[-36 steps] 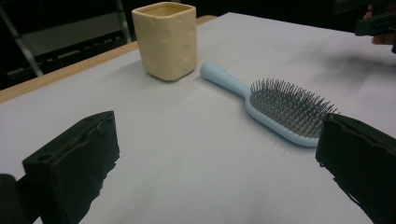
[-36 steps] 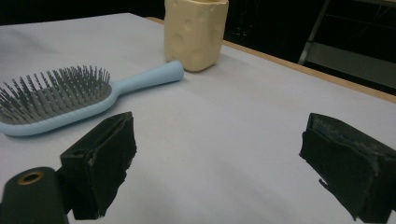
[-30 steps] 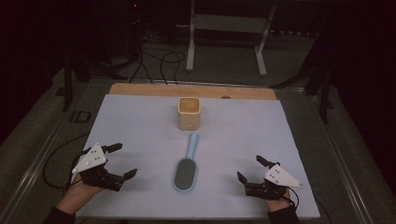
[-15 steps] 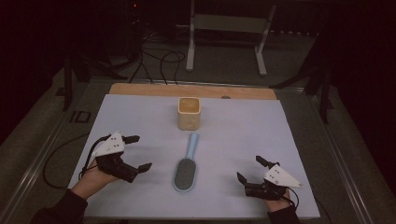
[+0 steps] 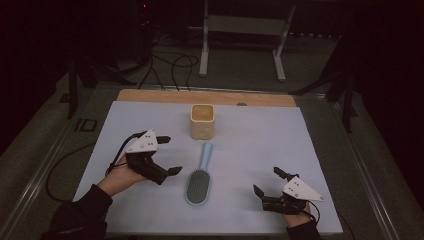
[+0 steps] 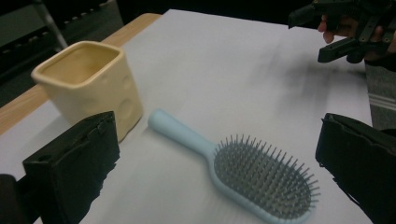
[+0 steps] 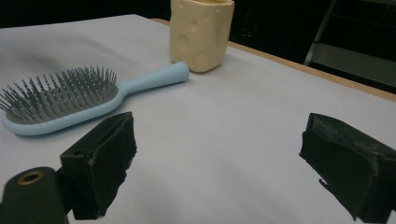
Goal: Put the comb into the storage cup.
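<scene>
A light blue hairbrush [image 5: 199,177] lies bristles up on the white sheet, its handle pointing at a cream square cup [image 5: 202,121] just behind it. My left gripper [image 5: 172,155] hovers open just left of the brush, jaws facing it. In the left gripper view the brush [image 6: 261,182] and the cup [image 6: 88,84] sit beyond my wide-apart jaws [image 6: 215,172], with the other gripper [image 6: 327,32] far off. My right gripper [image 5: 266,180] rests open near the front right. Its own view [image 7: 224,163] looks across at the brush [image 7: 60,100] and the cup [image 7: 201,32].
The white sheet [image 5: 260,135] covers most of the table, with a wooden strip [image 5: 160,96] along its back edge. A metal stand [image 5: 240,40] and cables [image 5: 170,65] lie on the floor beyond. Bare sheet stretches between the brush and the right gripper.
My left gripper has moved right and forward across the sheet, toward the brush. The right gripper, brush and cup have stayed put.
</scene>
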`<state>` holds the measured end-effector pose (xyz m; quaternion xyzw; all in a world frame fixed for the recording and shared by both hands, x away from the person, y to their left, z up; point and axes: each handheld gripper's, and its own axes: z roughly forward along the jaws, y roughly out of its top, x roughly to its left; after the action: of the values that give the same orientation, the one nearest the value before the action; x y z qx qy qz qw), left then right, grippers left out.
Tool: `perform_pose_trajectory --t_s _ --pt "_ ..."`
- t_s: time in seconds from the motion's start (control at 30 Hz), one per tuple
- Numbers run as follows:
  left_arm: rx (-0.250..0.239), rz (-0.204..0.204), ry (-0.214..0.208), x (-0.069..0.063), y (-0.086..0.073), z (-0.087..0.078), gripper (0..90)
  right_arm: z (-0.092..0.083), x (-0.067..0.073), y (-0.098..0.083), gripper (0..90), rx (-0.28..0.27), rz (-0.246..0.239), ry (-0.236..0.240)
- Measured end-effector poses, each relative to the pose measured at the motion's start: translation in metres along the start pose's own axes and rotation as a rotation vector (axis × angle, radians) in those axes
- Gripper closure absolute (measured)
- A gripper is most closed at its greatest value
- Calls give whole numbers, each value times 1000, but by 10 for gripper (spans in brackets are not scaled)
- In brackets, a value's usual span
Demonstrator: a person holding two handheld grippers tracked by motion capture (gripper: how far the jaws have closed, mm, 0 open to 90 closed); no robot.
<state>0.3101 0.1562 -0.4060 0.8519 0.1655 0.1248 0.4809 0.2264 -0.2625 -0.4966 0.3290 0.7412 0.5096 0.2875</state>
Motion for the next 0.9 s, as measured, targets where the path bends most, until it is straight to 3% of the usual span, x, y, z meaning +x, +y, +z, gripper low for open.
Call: perform_pose_trajectory --t_s 0.27,0.53,0.67,0.9 --pt "24 23 -28 4 13 30 30 0 0 0 96 -2 -3 -3" --pt "38 39 -28 9 18 58 167 0 0 0 96 1 -1 1" --pt "51 54 -20 10 18 73 309 1 -1 -1 96 -1 3 12" --pt "85 50 6 15 17 96 369 2 0 -1 96 2 -2 23"
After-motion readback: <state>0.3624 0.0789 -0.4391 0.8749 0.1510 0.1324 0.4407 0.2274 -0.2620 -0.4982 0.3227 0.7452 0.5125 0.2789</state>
